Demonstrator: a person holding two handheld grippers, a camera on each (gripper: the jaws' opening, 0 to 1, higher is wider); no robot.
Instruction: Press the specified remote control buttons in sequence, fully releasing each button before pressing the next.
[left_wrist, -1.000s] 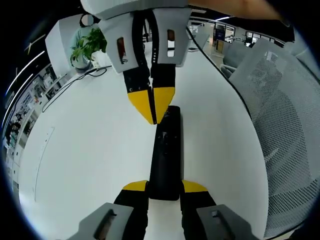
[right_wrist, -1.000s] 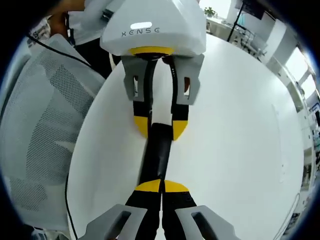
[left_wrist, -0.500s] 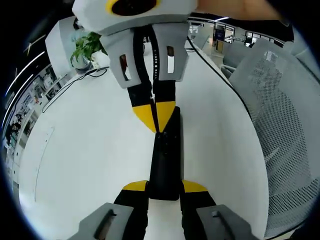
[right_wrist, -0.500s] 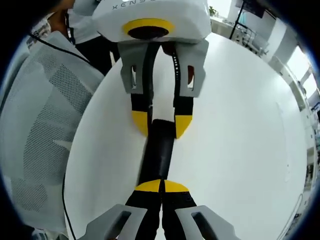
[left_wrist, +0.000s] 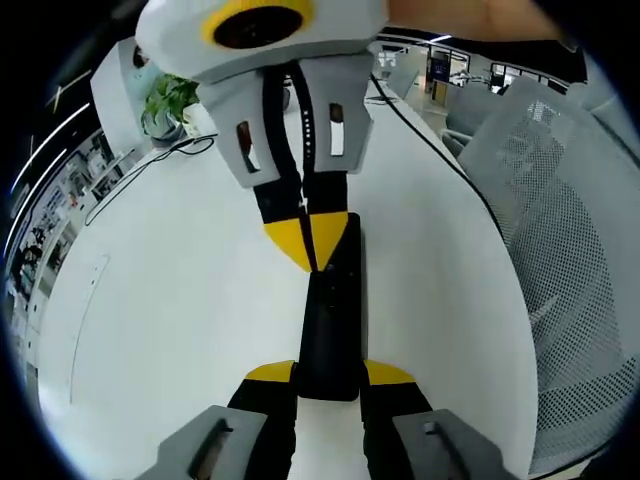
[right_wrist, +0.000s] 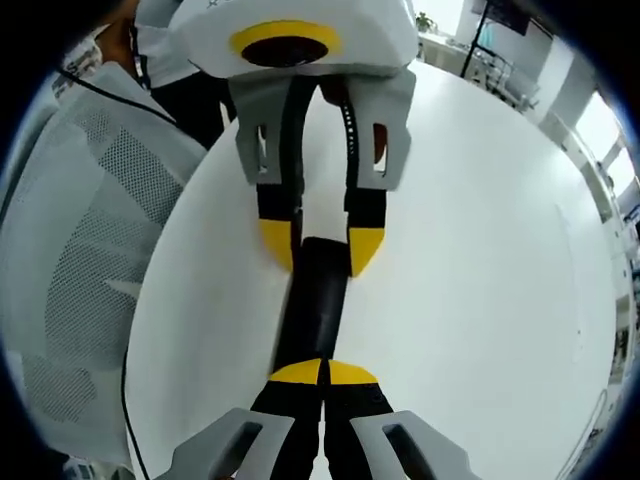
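Note:
A black remote (left_wrist: 330, 320) lies lengthwise on the white table (left_wrist: 180, 300). My left gripper (left_wrist: 328, 372) is shut on the remote's near end, one yellow tip on each side. My right gripper (left_wrist: 314, 262) comes down from the top of the left gripper view, shut, with its joined yellow tips on the remote's upper face near the far end. In the right gripper view the right gripper (right_wrist: 322, 372) is shut with its tips meeting on the remote (right_wrist: 310, 315). The left gripper (right_wrist: 320, 248) clamps the far end there. The buttons are too dark to make out.
A potted plant (left_wrist: 170, 100) and a black cable (left_wrist: 150, 160) are at the table's far left. Another cable (left_wrist: 430, 140) runs along the right edge. A white mesh chair (left_wrist: 570, 250) stands beside the table, the same chair (right_wrist: 70, 260) near a person's dark clothes (right_wrist: 190, 95).
The right gripper's shut tips have come down and slightly nearer along the remote's top face. The left gripper and the remote have stayed put.

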